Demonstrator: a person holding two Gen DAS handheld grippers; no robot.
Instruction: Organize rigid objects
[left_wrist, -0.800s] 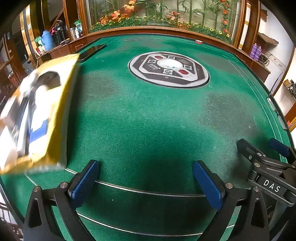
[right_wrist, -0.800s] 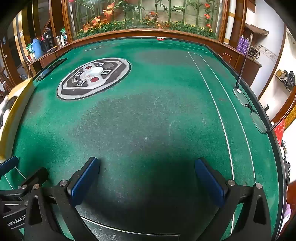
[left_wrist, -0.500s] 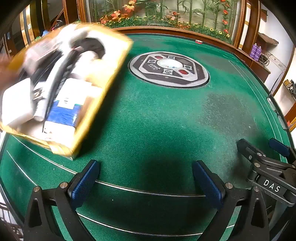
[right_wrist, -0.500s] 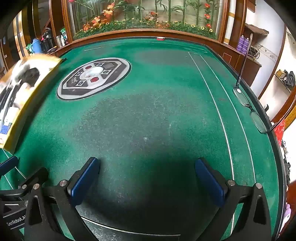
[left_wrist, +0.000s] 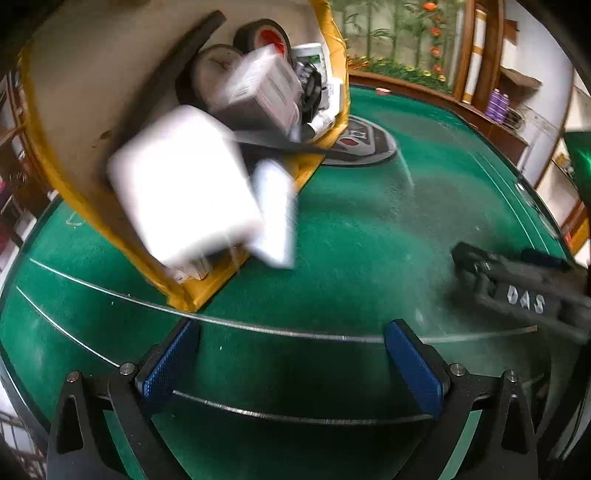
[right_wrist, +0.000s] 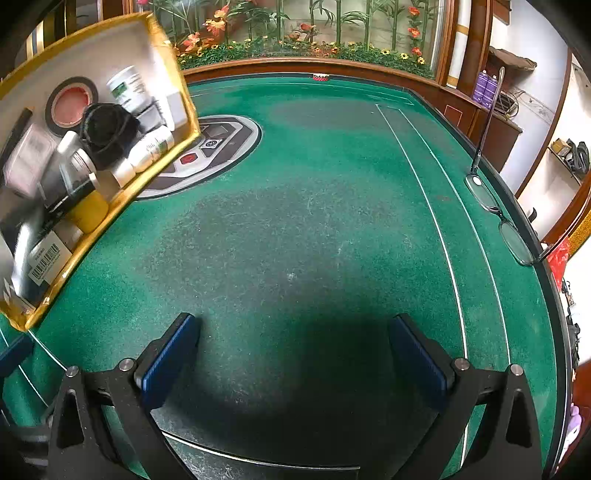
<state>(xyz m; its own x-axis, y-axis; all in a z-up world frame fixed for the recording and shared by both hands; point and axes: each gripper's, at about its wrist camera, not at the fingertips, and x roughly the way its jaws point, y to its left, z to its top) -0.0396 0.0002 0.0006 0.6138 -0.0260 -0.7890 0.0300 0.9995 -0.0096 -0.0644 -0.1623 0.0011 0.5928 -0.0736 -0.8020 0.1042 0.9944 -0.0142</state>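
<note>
A cardboard box (left_wrist: 74, 92) with yellow taped edges hangs tilted over the green table (left_wrist: 369, 240), its open side facing me. Blurred things tumble out of it: a white block (left_wrist: 184, 184), a flat white piece (left_wrist: 277, 214), a grey carton (left_wrist: 262, 96). In the right wrist view the same box (right_wrist: 162, 44) holds a tape roll (right_wrist: 70, 105), white bottles (right_wrist: 151, 147), a black bundle (right_wrist: 109, 129) and a yellow cylinder (right_wrist: 90, 210). My left gripper (left_wrist: 291, 365) is open and empty below the box. My right gripper (right_wrist: 295, 362) is open over bare felt, right of the box.
A round grey emblem (right_wrist: 221, 144) lies in the felt beyond the box. Spectacles (right_wrist: 498, 218) rest at the table's right edge. A wooden rail and a planter with flowers (right_wrist: 295, 48) close off the far side. White lines curve across the near felt.
The box has swung in from the left, risen and tipped further toward me, and its contents now spill out. Both grippers stay open.
</note>
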